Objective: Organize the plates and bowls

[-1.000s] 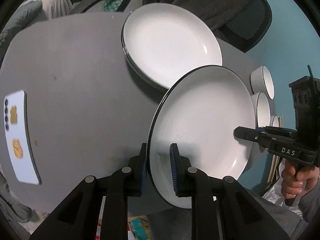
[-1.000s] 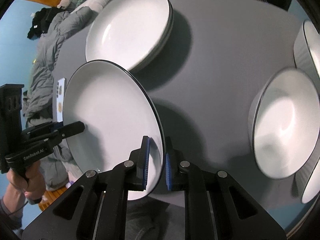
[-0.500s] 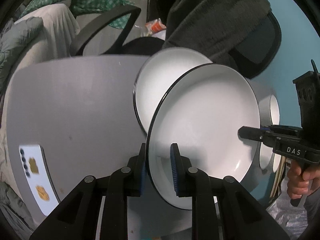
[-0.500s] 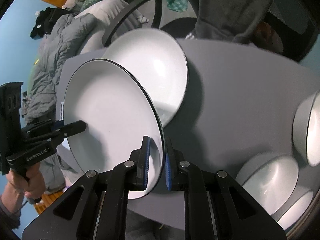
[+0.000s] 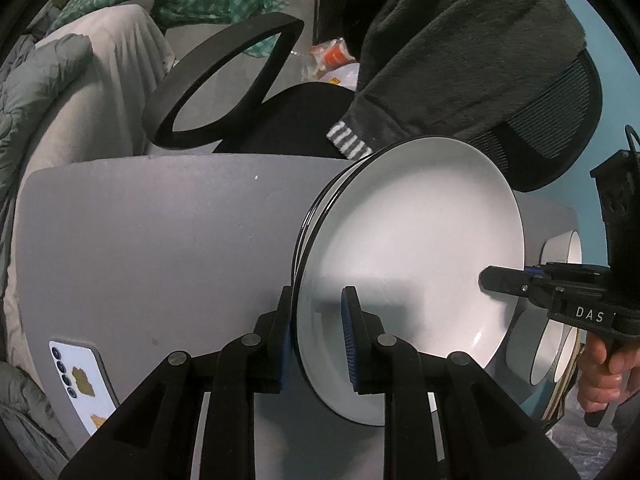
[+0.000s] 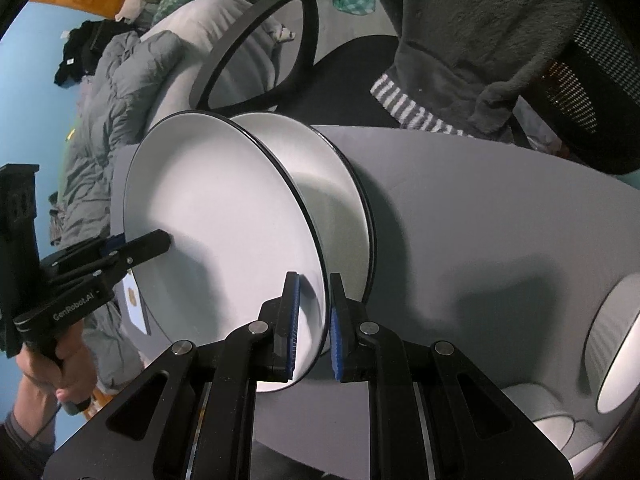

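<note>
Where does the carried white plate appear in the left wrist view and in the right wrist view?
Left wrist view: carried plate is right of centre, its near rim between the left claw pads.
Right wrist view: the plate is left of centre, its rim in the right claw.
Shared landmark: the plate stack behind it.

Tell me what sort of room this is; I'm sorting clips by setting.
Probably a lived-in home room, perhaps a bedroom or study rather than a kitchen: a grey table with white plates, an office chair draped in a dark robe, and piled bedding.
</note>
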